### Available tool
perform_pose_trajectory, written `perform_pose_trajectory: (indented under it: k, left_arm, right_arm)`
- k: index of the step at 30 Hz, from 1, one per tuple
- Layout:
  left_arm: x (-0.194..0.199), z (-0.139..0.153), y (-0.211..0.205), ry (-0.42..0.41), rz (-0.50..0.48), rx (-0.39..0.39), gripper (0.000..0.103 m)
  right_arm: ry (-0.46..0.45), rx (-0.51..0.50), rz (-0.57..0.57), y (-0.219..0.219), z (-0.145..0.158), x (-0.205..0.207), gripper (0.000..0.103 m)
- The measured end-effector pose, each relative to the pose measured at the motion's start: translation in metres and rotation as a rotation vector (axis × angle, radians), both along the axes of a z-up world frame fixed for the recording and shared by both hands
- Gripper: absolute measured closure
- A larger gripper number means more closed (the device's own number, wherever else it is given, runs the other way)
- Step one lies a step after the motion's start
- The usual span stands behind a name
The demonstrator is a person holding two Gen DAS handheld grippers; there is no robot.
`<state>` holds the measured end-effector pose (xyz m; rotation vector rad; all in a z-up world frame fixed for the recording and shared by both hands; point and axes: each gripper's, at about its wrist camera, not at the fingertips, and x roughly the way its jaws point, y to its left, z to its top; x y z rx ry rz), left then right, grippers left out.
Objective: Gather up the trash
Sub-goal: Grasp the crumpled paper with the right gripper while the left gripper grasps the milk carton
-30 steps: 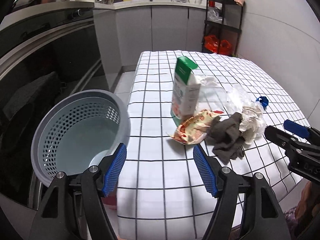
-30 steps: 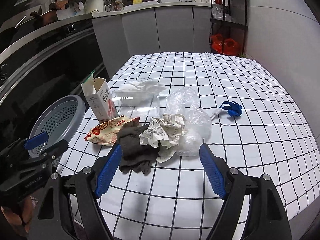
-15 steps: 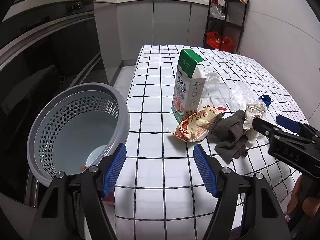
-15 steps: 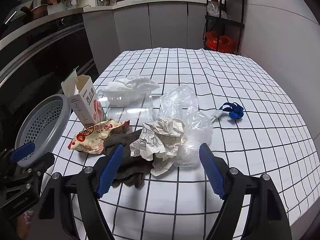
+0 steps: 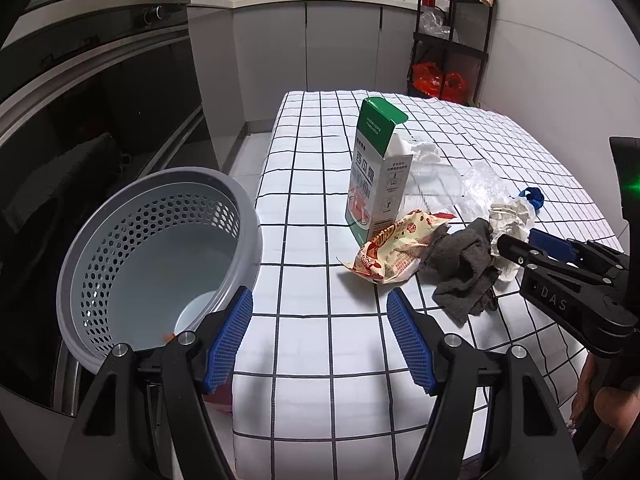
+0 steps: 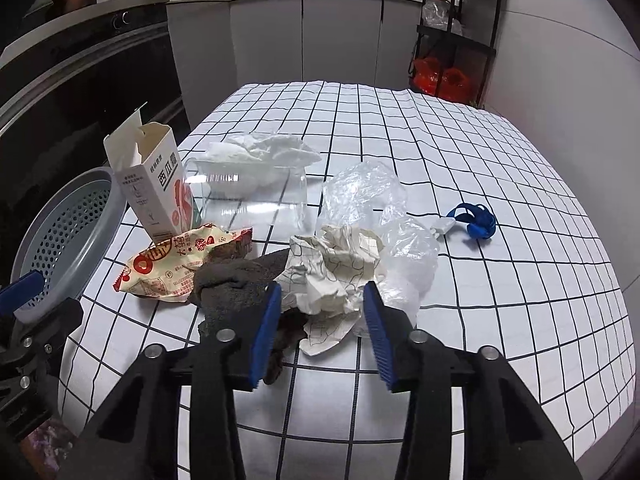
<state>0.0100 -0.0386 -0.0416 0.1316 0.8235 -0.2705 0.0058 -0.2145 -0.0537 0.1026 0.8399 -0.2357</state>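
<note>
While the right gripper (image 6: 322,312) closes its 2 jaws around the crumpled paper (image 6: 334,268), the pads do not yet press it. Paper lies right of the carton (image 6: 154,184). Left gripper (image 5: 320,330) stands open, empty, beside the basket (image 5: 160,256).

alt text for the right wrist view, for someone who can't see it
The right gripper is closing its blue fingers around a crumpled paper ball on a checked tablecloth. Around the ball lie a dark rag, a snack wrapper, an open carton, clear plastic and a grey basket at the left.
</note>
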Motion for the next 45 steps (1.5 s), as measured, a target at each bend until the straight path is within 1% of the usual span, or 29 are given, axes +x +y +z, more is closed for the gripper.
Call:
perform_pose_trajectory:
  k: [1, 3, 6, 8, 11, 12, 13, 18, 23, 27, 29, 32, 33, 34, 36, 40, 45]
  left_arm:
    - [0.000, 0.000, 0.000, 0.000, 0.000, 0.001, 0.035]
    - [0.000, 0.000, 0.000, -0.002, 0.000, 0.001, 0.035]
    - [-0.001, 0.000, -0.001, -0.006, -0.002, 0.000, 0.034]
    - [-0.001, 0.000, -0.002, -0.008, -0.003, 0.004, 0.032]
    - [-0.002, 0.000, -0.005, -0.012, -0.006, 0.009, 0.032]
    - [-0.002, 0.000, -0.005, -0.013, -0.006, 0.010, 0.032]
    - [-0.003, 0.000, -0.006, -0.015, -0.007, 0.011, 0.032]
    - [-0.002, -0.001, -0.007, -0.006, -0.008, 0.003, 0.032]
    - [-0.003, -0.002, -0.012, -0.004, -0.015, 0.004, 0.032]
    - [-0.002, -0.004, -0.016, -0.001, -0.017, 0.005, 0.032]
    - [-0.001, -0.004, -0.018, 0.002, -0.018, 0.003, 0.032]
    - [-0.002, -0.006, -0.021, 0.003, -0.022, 0.007, 0.032]
    - [-0.002, -0.006, -0.022, 0.003, -0.024, 0.009, 0.032]
    - [-0.002, -0.006, -0.022, 0.002, -0.025, 0.010, 0.032]
    - [-0.003, -0.006, -0.022, 0.002, -0.025, 0.010, 0.032]
    - [-0.001, -0.007, -0.021, 0.009, -0.020, 0.005, 0.032]
    - [-0.001, -0.008, -0.021, 0.013, -0.022, 0.007, 0.032]
  right_arm:
    - [-0.006, -0.003, 0.004, 0.001, 0.001, -0.001, 0.077]
    - [-0.016, 0.001, 0.010, 0.001, 0.004, -0.004, 0.084]
    - [-0.029, 0.024, 0.021, 0.000, 0.006, -0.009, 0.086]
    - [-0.036, 0.044, 0.025, -0.003, 0.007, -0.012, 0.088]
    - [-0.051, 0.067, 0.027, -0.007, 0.012, -0.019, 0.092]
    - [-0.055, 0.073, 0.025, -0.009, 0.013, -0.022, 0.099]
    - [-0.059, 0.079, 0.023, -0.011, 0.014, -0.025, 0.100]
    - [-0.075, 0.125, 0.008, -0.025, 0.017, -0.037, 0.100]
    - [-0.069, 0.137, -0.009, -0.037, 0.015, -0.044, 0.100]
    - [-0.062, 0.195, 0.005, -0.041, 0.012, -0.044, 0.100]
    - [-0.070, 0.205, 0.018, -0.038, 0.012, -0.043, 0.100]
    - [-0.078, 0.195, 0.037, -0.032, 0.015, -0.040, 0.098]
    - [-0.077, 0.190, 0.044, -0.030, 0.015, -0.038, 0.091]
    - [-0.078, 0.187, 0.051, -0.027, 0.015, -0.036, 0.079]
    - [-0.082, 0.181, 0.063, -0.022, 0.015, -0.032, 0.068]
    - [-0.073, 0.157, 0.080, -0.014, 0.014, -0.022, 0.068]
    - [-0.018, 0.119, 0.087, -0.005, 0.004, -0.005, 0.068]
